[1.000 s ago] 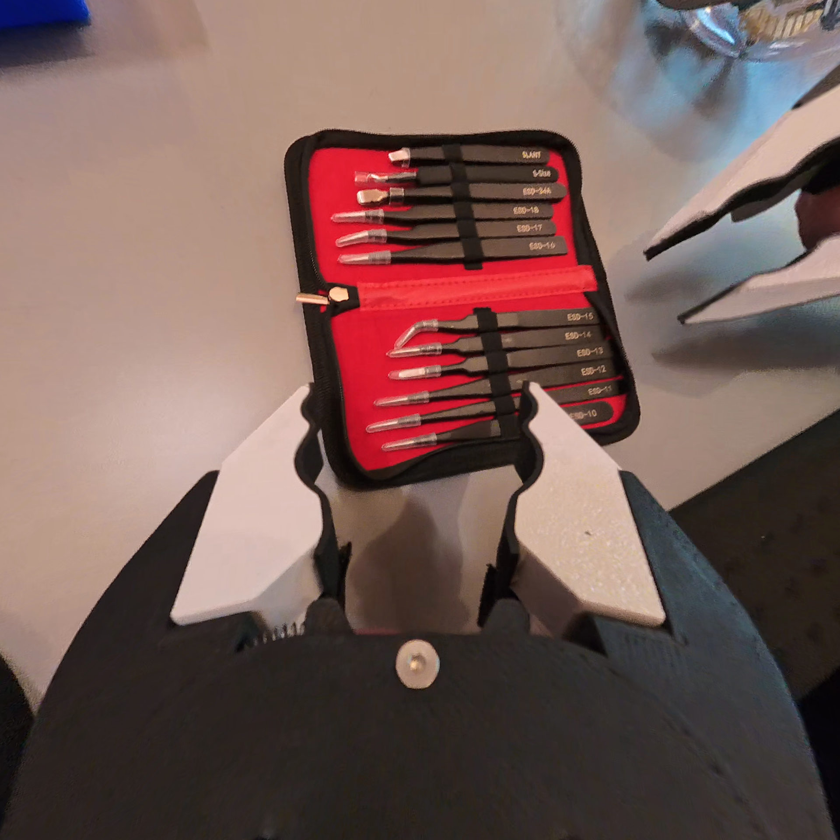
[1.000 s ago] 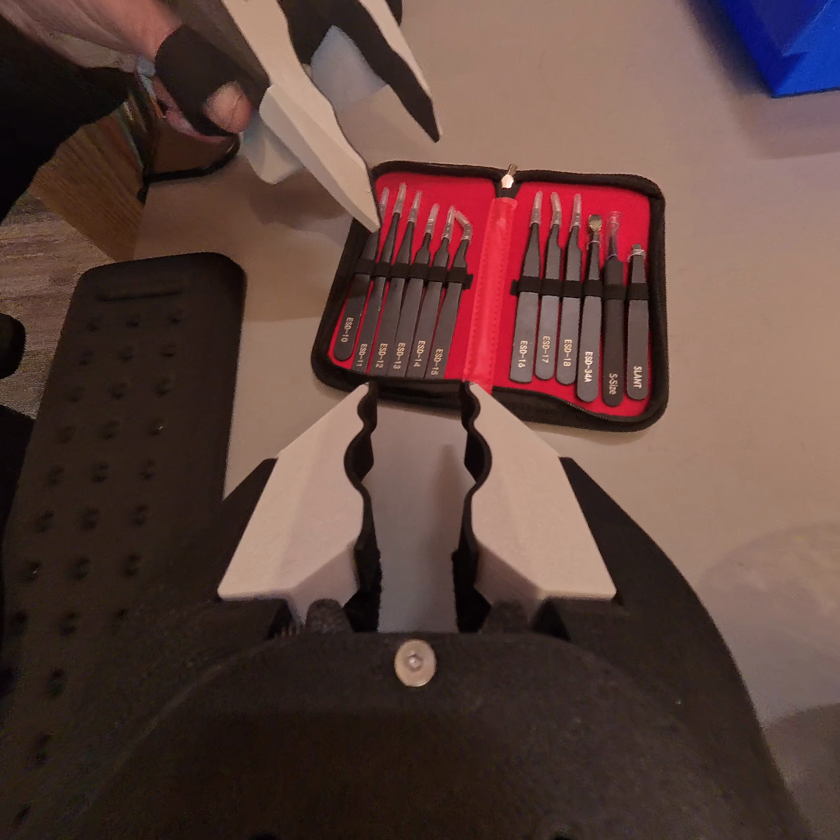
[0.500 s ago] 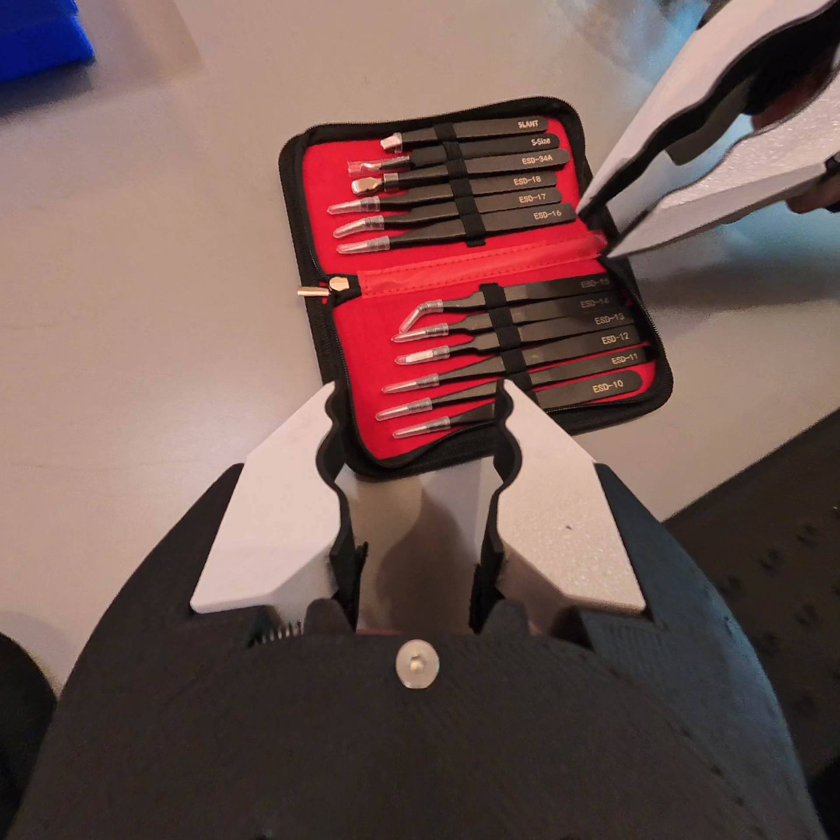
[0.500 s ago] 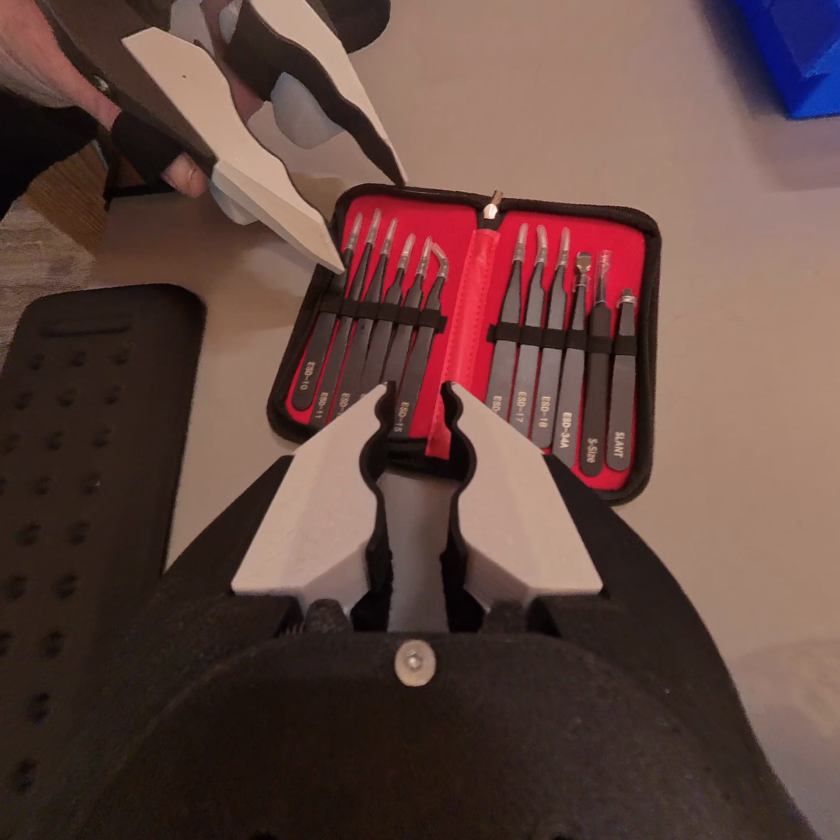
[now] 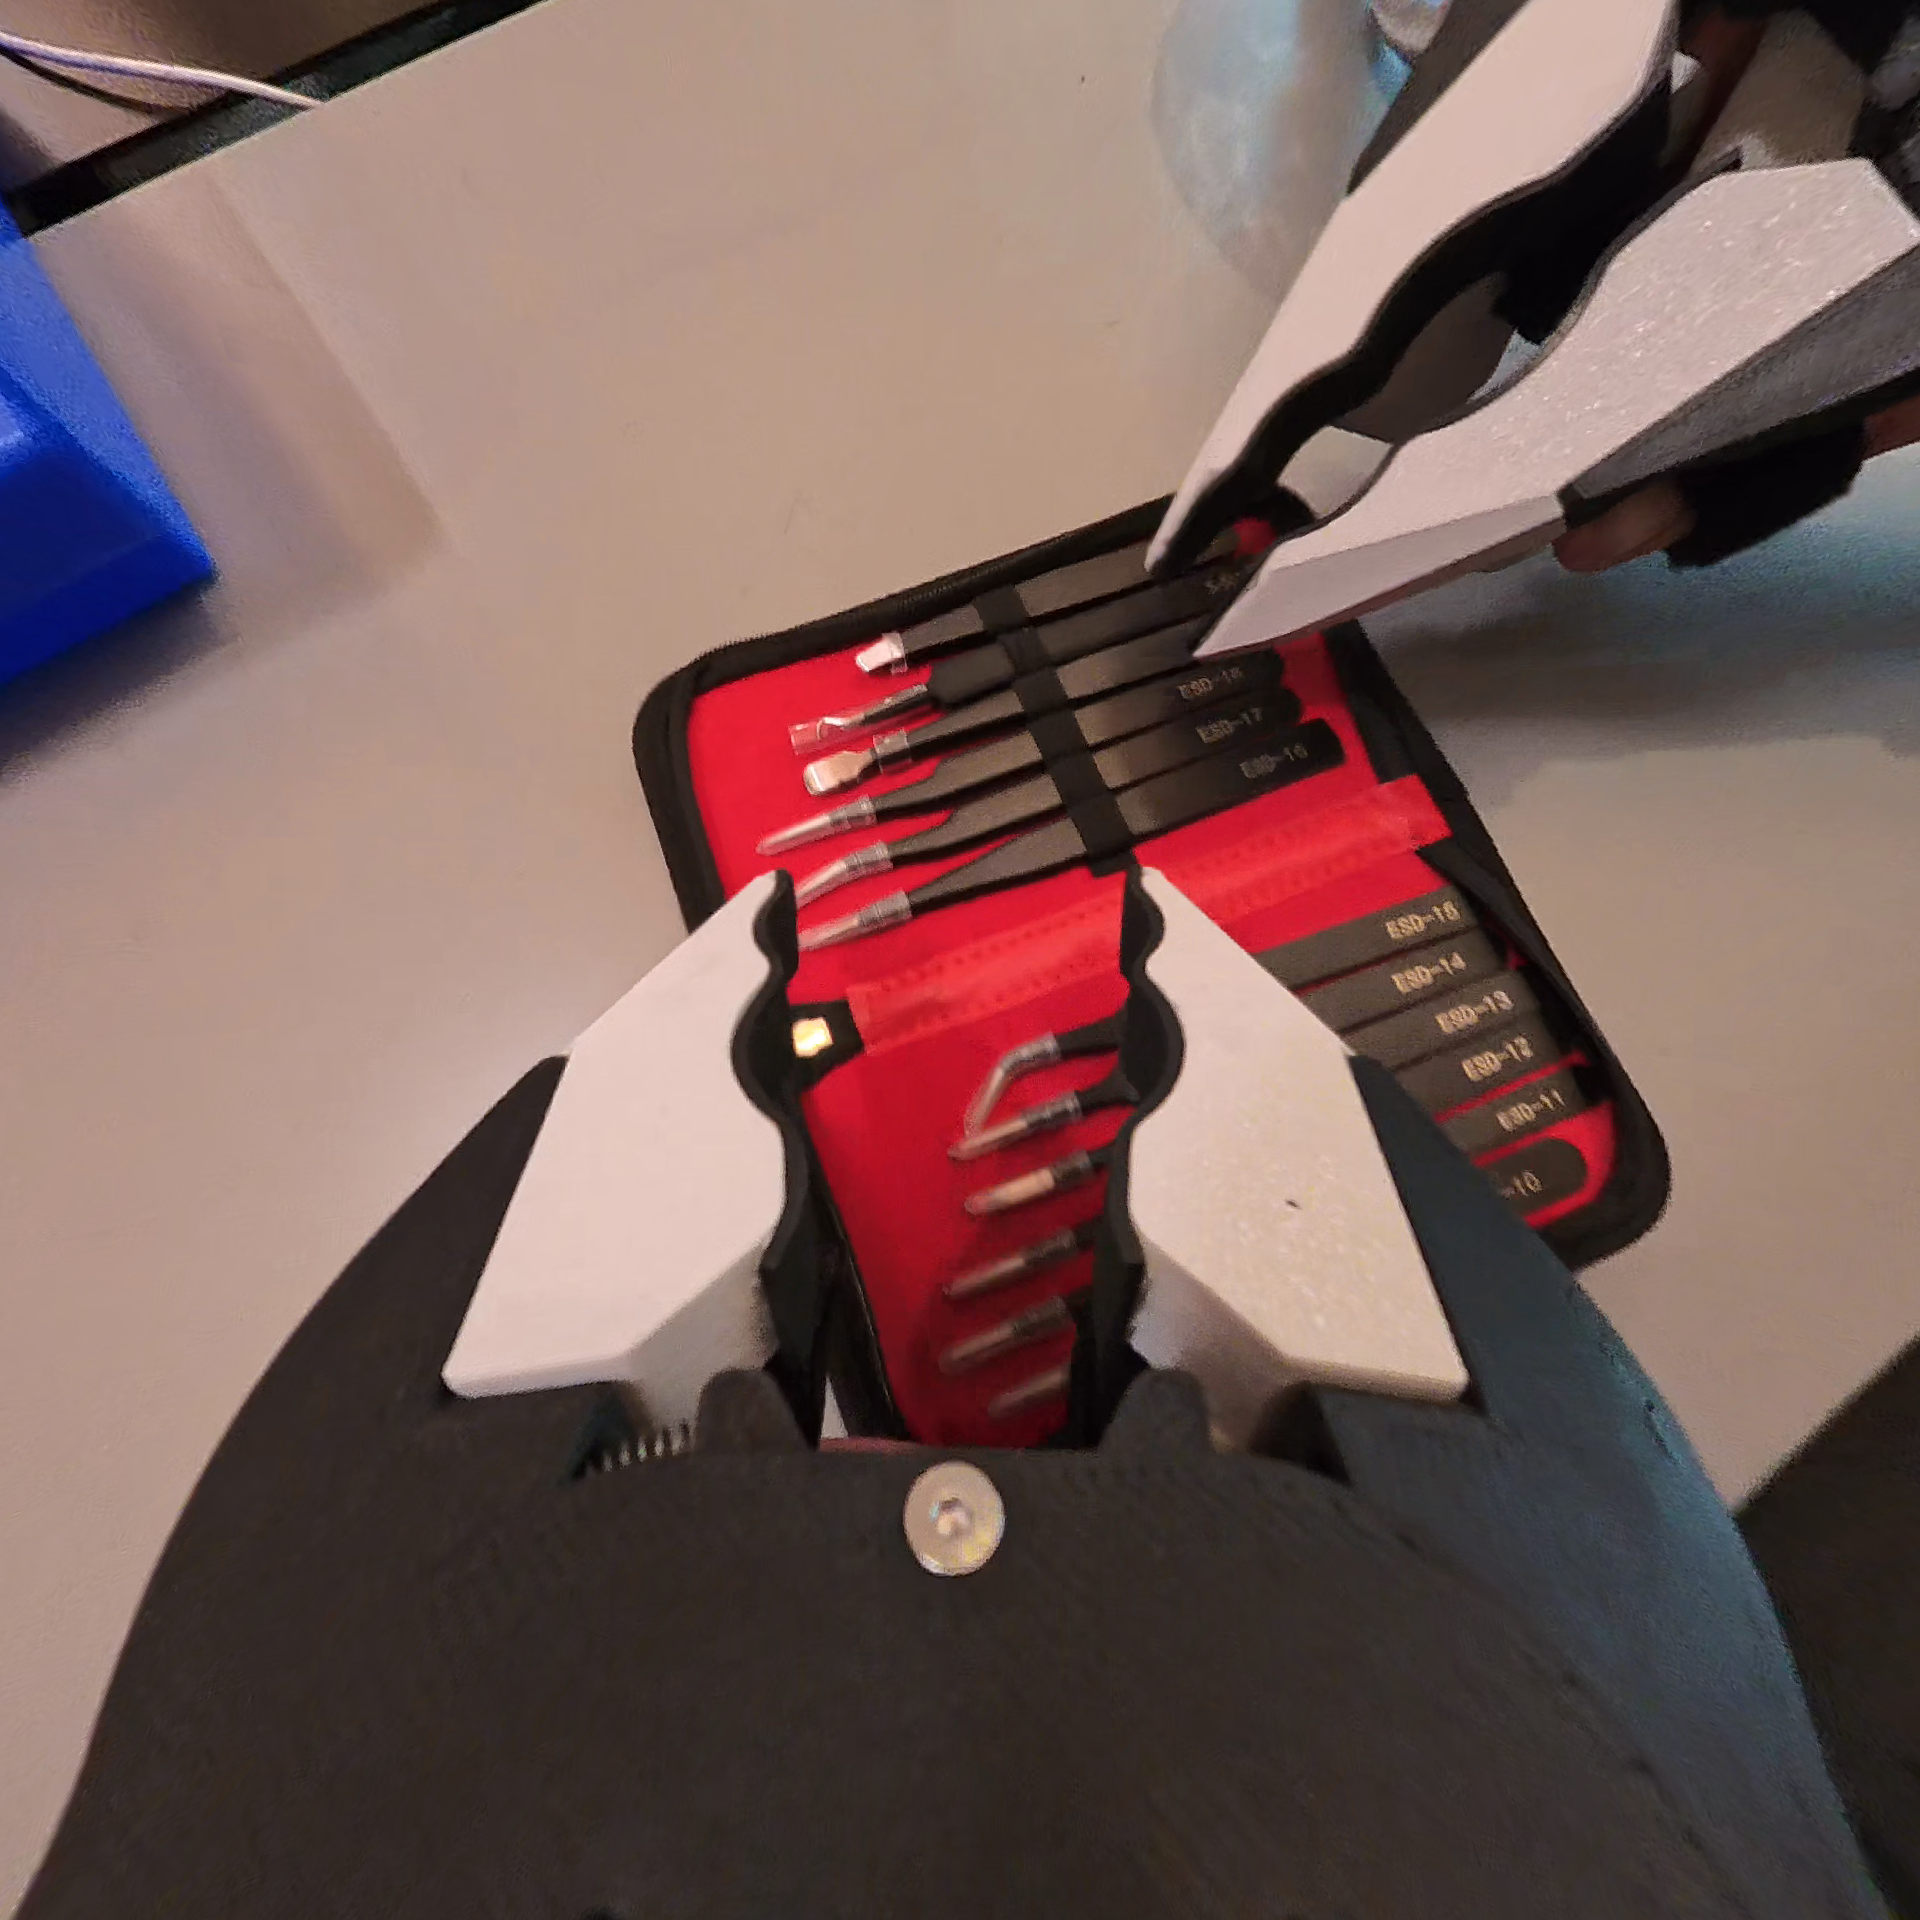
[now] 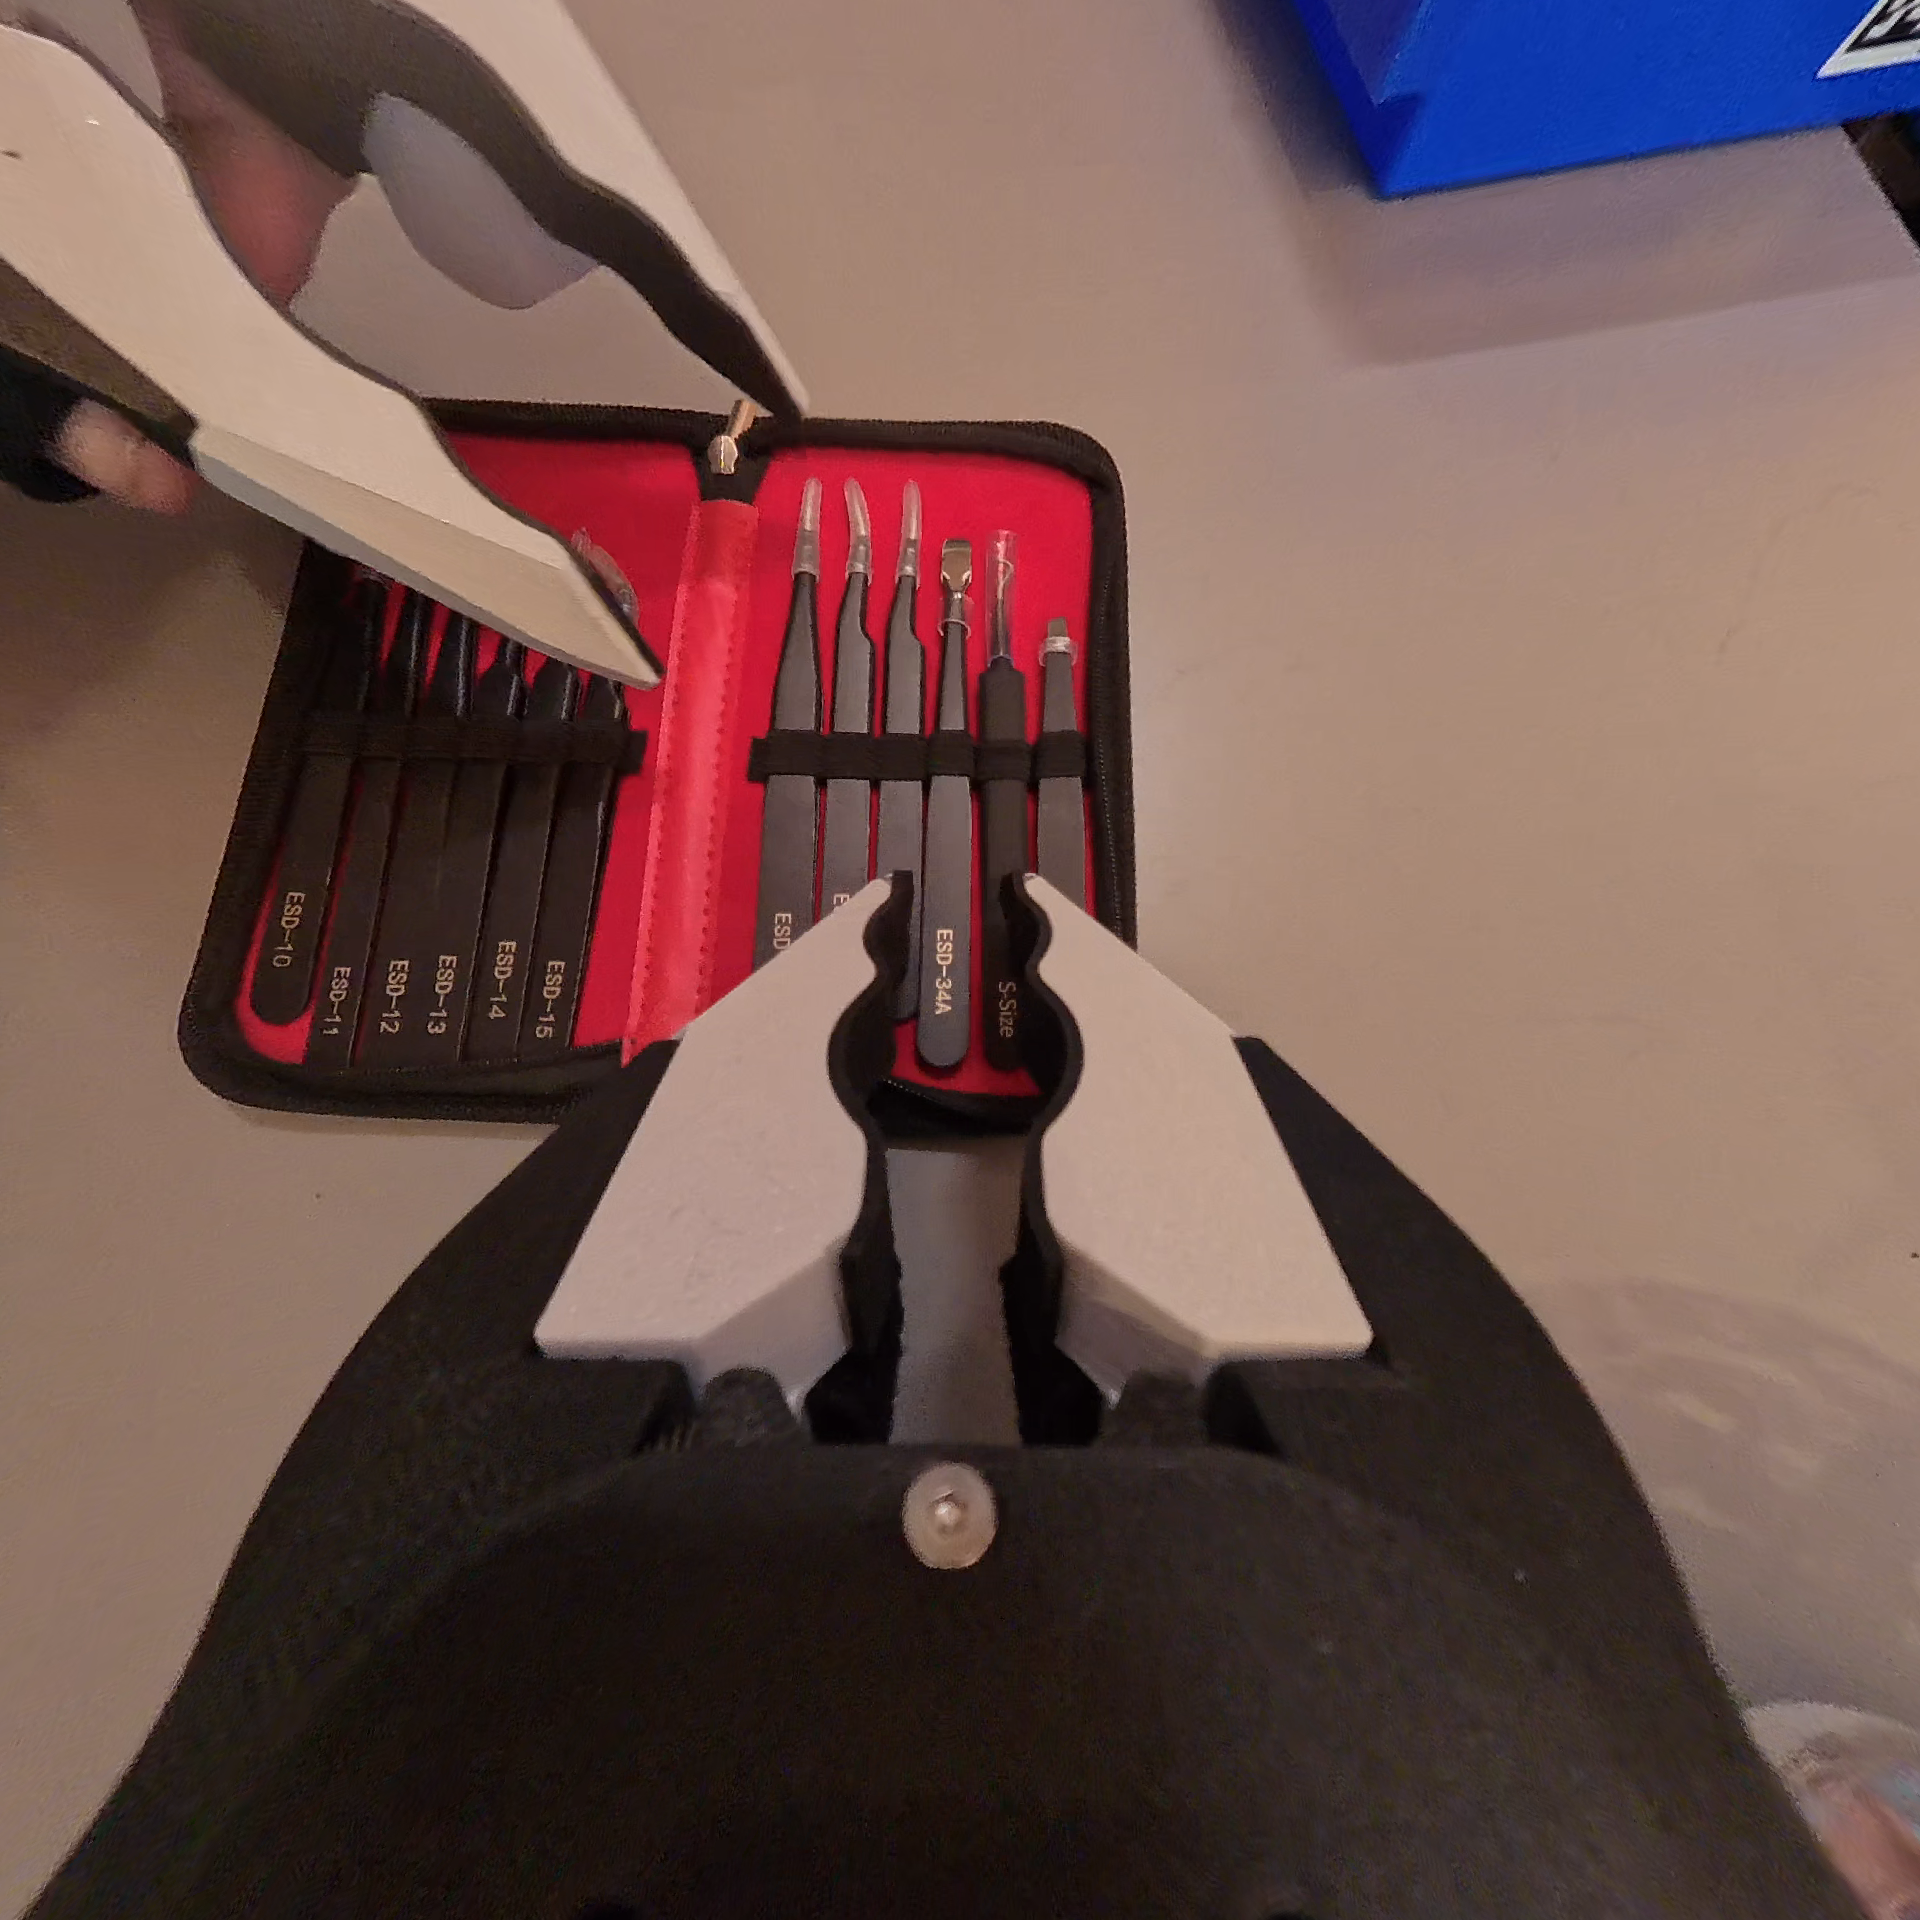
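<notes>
A black zip case [image 5: 665, 769] with red lining lies open flat on the grey table and holds two rows of black tweezers [image 5: 1039, 774] under elastic bands. My left gripper [image 5: 956, 888] is open above the case's middle spine, close to the zip pull [image 5: 810, 1034] and the tweezer tips. It shows in the right wrist view [image 6: 727, 540] too. My right gripper [image 6: 956, 883] is open with a narrow gap over the handle ends of the tweezers [image 6: 943, 831] in the case's [image 6: 1039, 499] right half. In the left wrist view it [image 5: 1179, 608] sits at those handle ends; contact cannot be told.
A blue box [image 5: 62, 488] stands on the table to the left, and shows at the top right in the right wrist view [image 6: 1610, 83]. The table edge [image 5: 1766, 1434] runs close to the case, with dark floor beyond. A gloved hand [image 5: 1714, 509] holds the right gripper.
My left gripper has moved forward from the case's near edge to over its middle. My right gripper has moved from the spine to the right half's tweezer handles.
</notes>
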Action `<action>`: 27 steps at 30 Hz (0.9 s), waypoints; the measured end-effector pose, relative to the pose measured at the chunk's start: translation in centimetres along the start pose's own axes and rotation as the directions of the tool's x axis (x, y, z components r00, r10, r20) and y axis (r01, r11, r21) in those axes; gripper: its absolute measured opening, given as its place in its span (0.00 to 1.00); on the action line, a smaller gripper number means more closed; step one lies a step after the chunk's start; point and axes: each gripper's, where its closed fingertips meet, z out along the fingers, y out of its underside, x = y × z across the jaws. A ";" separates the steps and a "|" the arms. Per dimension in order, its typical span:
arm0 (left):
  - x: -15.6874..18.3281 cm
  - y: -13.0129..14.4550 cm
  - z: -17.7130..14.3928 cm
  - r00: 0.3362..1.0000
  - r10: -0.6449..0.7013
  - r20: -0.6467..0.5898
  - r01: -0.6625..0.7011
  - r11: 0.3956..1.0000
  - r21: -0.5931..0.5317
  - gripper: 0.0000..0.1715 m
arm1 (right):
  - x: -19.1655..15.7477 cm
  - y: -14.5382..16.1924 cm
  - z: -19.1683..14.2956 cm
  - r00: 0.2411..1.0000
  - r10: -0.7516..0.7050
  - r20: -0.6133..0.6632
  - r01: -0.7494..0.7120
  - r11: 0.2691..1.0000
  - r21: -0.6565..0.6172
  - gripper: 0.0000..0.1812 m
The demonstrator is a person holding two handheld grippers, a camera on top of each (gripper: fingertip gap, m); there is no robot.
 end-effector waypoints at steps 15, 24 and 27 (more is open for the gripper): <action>-0.2 -0.3 2.9 0.996 -0.007 -0.086 0.003 0.999 -0.049 0.35 | 1.1 0.7 0.2 1.000 0.018 -0.009 -0.018 1.000 0.002 0.11; -0.1 -0.3 3.0 0.994 0.017 -0.108 -0.025 0.997 -0.076 0.35 | 2.0 0.7 0.1 0.999 0.025 -0.025 -0.025 1.000 0.001 0.07; -0.3 -0.3 2.8 0.995 0.019 -0.098 -0.026 0.997 -0.073 0.35 | 1.2 -0.4 -0.3 1.000 0.000 0.008 0.000 1.000 0.020 0.07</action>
